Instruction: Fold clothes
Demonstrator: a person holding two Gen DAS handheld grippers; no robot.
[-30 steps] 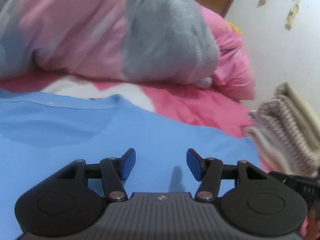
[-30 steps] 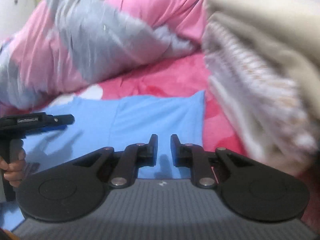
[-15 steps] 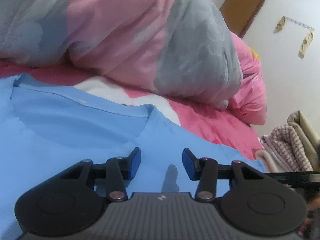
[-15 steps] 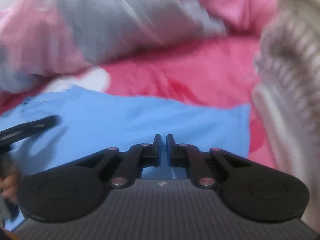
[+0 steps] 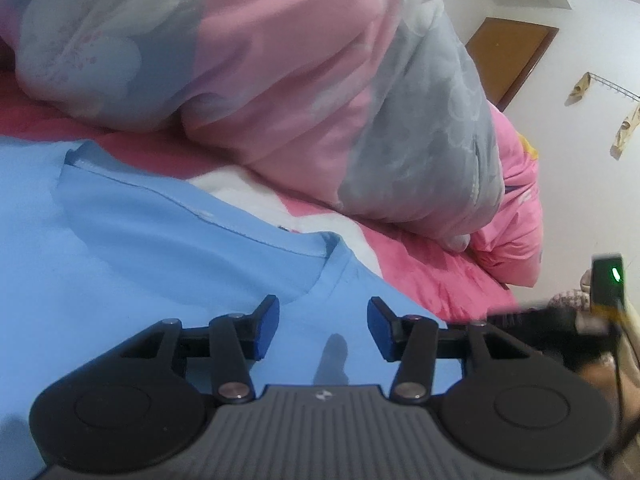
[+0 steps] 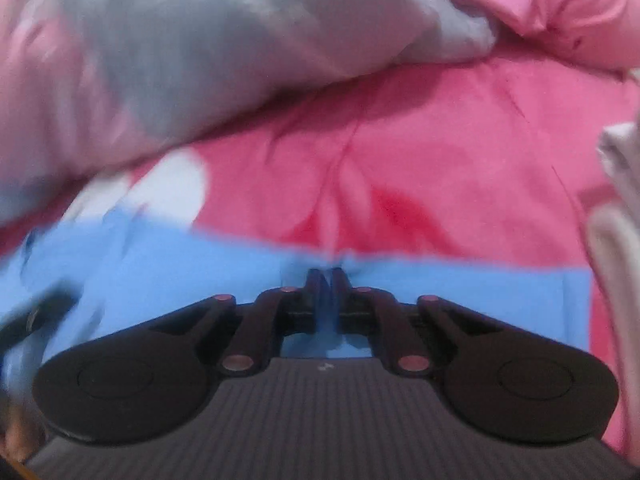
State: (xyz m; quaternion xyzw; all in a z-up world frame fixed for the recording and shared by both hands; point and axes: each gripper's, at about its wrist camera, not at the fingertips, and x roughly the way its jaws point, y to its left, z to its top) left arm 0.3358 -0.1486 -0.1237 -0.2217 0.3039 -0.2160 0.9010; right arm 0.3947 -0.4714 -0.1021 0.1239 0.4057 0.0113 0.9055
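Left wrist view: my left gripper [image 5: 322,326] hovers with its blue-padded fingers spread wide over the smooth, sky-blue T-shirt [image 5: 120,280], laid flat on the bed. Nothing sits between the pads. Just ahead, the shirt's stitched, ribbed neckline [image 5: 224,224] curves in a shallow arc. Beyond it lies the pink sheet [image 5: 432,280] with a white patch, then a puffy quilt [image 5: 320,80] in pink and grey panels, bunched into soft rolls. Farther right, a knitted, textured pile of clothes [image 5: 568,300] is partly hidden by my other tool. A brown wooden door [image 5: 508,56] and a white wall close the background.

Right wrist view, blurred by motion: my right gripper [image 6: 326,280] has its black fingers pressed together on a pinch of the shirt's blue edge [image 6: 326,316], fabric showing in the narrow slit between them. The creased pink sheet [image 6: 440,168] spreads ahead, the grey-and-pink quilt [image 6: 200,60] heaped behind. Pale folded fabric [image 6: 616,208] stands at the right edge.
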